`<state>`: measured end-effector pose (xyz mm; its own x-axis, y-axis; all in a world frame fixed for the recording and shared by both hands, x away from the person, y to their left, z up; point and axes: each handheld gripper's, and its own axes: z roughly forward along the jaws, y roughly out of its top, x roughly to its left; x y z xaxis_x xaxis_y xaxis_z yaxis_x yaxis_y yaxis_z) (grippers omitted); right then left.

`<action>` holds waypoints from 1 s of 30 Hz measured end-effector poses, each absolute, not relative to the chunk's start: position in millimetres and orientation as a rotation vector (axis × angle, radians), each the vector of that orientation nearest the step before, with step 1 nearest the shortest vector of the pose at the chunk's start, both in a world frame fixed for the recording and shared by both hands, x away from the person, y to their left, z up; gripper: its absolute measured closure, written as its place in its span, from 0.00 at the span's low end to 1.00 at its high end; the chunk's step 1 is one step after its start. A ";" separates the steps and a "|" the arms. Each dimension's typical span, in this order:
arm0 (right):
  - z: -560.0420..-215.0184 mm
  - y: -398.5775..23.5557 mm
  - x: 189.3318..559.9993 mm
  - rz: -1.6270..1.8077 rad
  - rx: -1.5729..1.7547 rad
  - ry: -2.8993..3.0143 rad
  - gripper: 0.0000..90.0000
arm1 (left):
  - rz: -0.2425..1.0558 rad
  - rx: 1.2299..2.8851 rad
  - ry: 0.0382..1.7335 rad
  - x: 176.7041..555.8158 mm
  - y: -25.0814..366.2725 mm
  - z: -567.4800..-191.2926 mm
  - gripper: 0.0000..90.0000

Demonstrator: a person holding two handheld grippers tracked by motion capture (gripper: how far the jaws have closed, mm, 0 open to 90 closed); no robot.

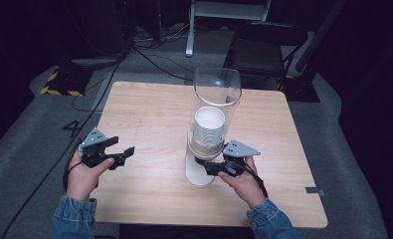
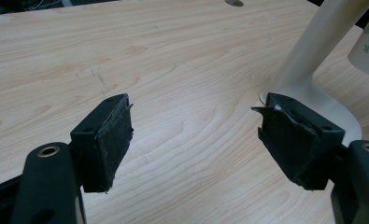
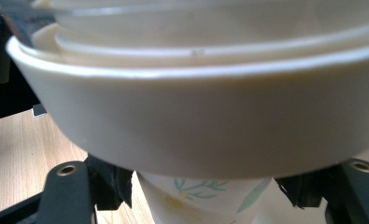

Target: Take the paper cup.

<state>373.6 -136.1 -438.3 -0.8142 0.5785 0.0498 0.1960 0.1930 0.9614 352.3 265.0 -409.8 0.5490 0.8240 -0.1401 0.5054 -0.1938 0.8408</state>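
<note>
The left gripper is held over the bare left part of the wooden table, its jaws spread wide apart with nothing between them — in the left gripper view the worn black pads are seen above plain wood grain. The right gripper is pushed in under the cup dispenser, just right of the table's middle. In the right gripper view its jaws are seen set apart on either side of a paper cup with a leaf print, which hangs from the cream collar of the dispenser; whether the pads touch the cup cannot be told. A stack of white cups is held inside the clear tube above. The dispenser's cream foot rests on the table. Denim sleeves are seen at the bottom edge.
</note>
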 end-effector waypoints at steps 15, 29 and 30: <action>-441.3 -139.1 378.5 1.658 0.663 2.159 0.34 | 0.408 1.861 1.081 352.3 261.2 -410.6 0.28; -444.9 -139.9 378.1 1.628 0.682 2.195 0.36 | 0.395 1.864 1.077 352.8 258.7 -411.9 0.28; -444.8 -139.9 377.9 1.623 0.680 2.196 0.36 | 0.395 1.864 1.077 352.8 258.9 -411.9 0.28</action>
